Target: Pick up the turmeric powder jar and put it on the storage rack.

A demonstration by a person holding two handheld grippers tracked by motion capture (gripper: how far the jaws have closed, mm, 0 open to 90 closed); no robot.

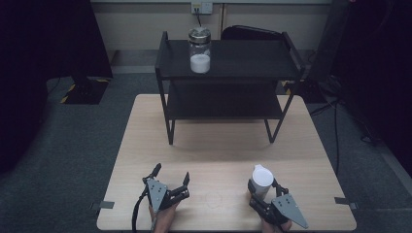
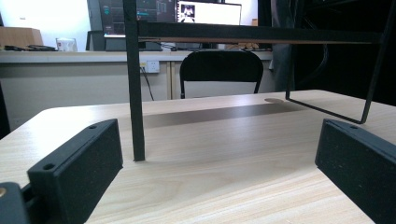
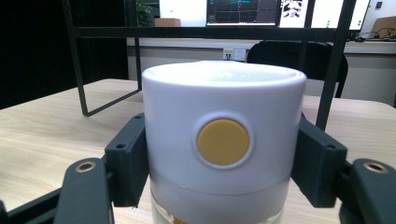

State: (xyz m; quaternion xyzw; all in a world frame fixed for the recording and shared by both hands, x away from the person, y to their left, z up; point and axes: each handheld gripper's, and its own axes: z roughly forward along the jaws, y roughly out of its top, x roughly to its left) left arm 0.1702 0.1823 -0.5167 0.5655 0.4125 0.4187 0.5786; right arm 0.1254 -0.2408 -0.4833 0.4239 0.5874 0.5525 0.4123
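Now we hold the white-lidded clear plastic bottle with a yellow button point(image 1: 261, 180) clamped in our right gripper point(image 1: 263, 190), at five o'clock on the pale wooden table point(image 1: 214, 155). Our left gripper point(image 1: 171, 178) rests spread and empty. Next, probably, a lift toward the black metal two-tier shelf point(image 1: 228, 77) at twelve, clearing its front rail; the table between offers room.

Overhead forward-down, tool views low, sharing shelf point(image 1: 228, 73)

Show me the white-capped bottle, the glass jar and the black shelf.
white-capped bottle point(image 3: 223, 140), right gripper view, yellow button on its cap.
glass jar point(image 1: 199, 63), high view, white contents.
black shelf point(image 1: 243, 60), high view, top board.
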